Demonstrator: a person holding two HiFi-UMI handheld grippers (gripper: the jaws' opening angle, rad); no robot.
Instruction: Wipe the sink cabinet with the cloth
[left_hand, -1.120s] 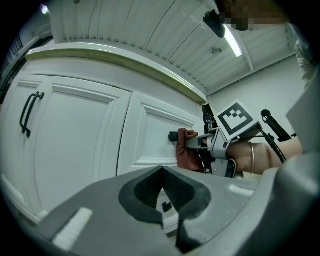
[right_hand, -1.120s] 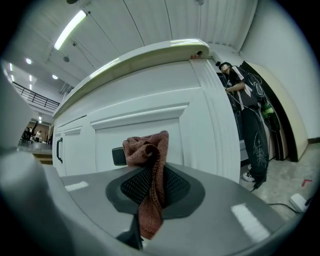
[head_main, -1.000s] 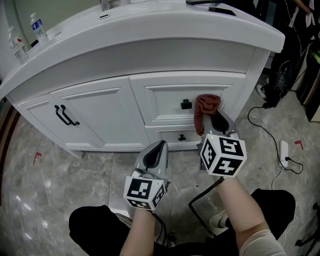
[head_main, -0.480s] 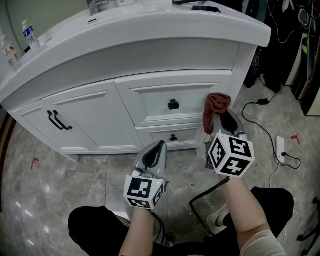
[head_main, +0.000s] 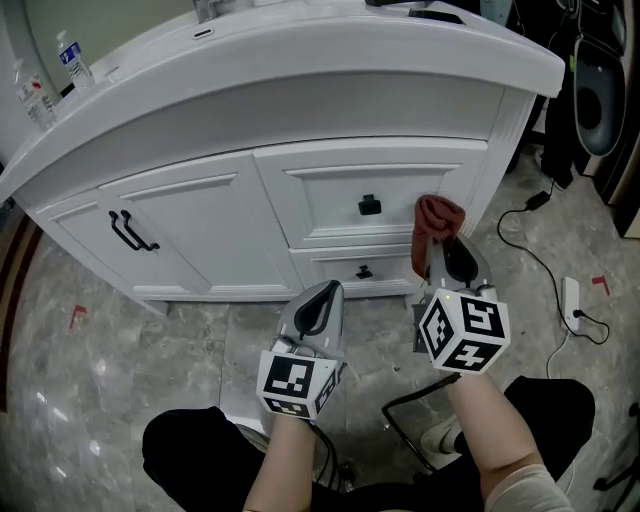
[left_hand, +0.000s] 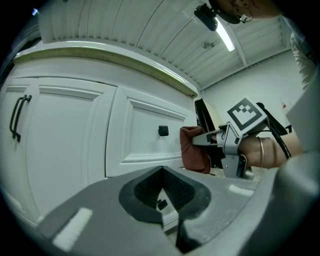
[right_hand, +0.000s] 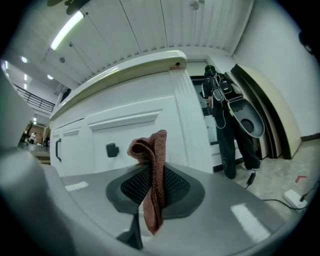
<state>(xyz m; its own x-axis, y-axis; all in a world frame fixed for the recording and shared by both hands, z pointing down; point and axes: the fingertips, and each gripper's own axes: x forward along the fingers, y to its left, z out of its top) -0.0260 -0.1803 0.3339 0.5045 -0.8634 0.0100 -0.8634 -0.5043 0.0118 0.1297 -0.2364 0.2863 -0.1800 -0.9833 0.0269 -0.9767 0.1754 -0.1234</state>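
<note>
Right gripper (head_main: 446, 258), in the head view, holds a rust-red terry cloth (head_main: 436, 222) up by the white panelled sink cabinet (head_main: 200, 225), just right of its upper drawer's black knob (head_main: 369, 206); the left gripper (head_main: 322, 300) hovers lower, apart from the cabinet. Left gripper view: jaws together, empty; right gripper view: jaws clamped on the cloth, folded top upright.

Floor (head_main: 120, 340): grey marbled tile, glossy. One red tape mark (head_main: 75, 317) on it at left, a second red tape mark (head_main: 598, 287) at right. White power strip (head_main: 571, 296) lies on the floor at right, with a black cable (head_main: 527, 258) trailing near it. Ceiling (left_hand: 150, 30): white slatted panels with a lit tube light (left_hand: 224, 36). White wall (right_hand: 287, 60) at right. A beige curved panel (right_hand: 267, 107) stands against it, and dark hanging items (right_hand: 222, 120) are just beside.
</note>
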